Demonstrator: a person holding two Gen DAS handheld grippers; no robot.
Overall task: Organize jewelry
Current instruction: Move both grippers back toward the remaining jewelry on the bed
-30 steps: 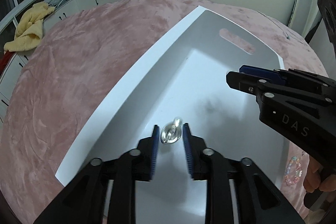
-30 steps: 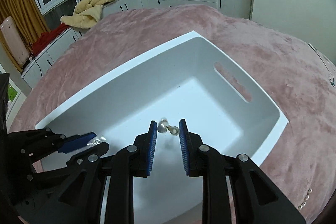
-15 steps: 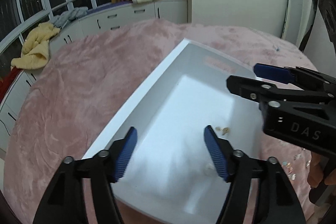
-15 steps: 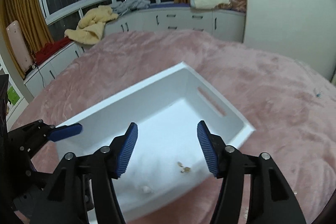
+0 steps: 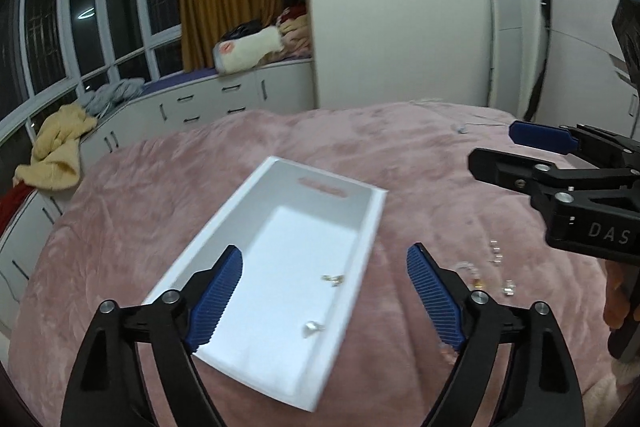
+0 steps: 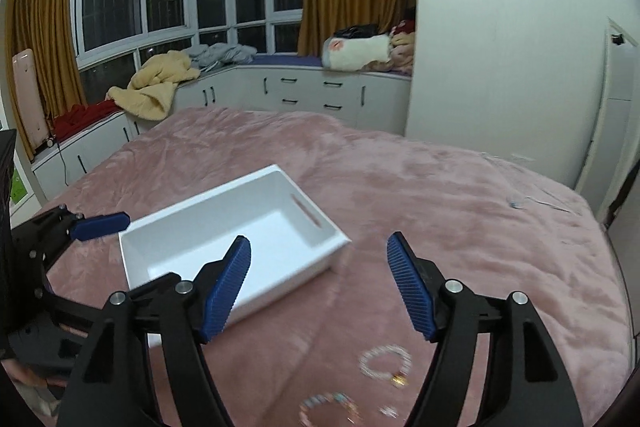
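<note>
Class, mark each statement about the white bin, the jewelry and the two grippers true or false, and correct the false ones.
1. The white bin sits on a pink blanket. True.
2. The left gripper is shut on a ring. False: its jaws are wide open and empty.
3. Two small jewelry pieces lie inside the bin. True.
4. The bead bracelet lies inside the bin. False: it lies on the blanket, near the right gripper.

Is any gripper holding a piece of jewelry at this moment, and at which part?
Nothing is held: left gripper and right gripper are both open and empty.
</note>
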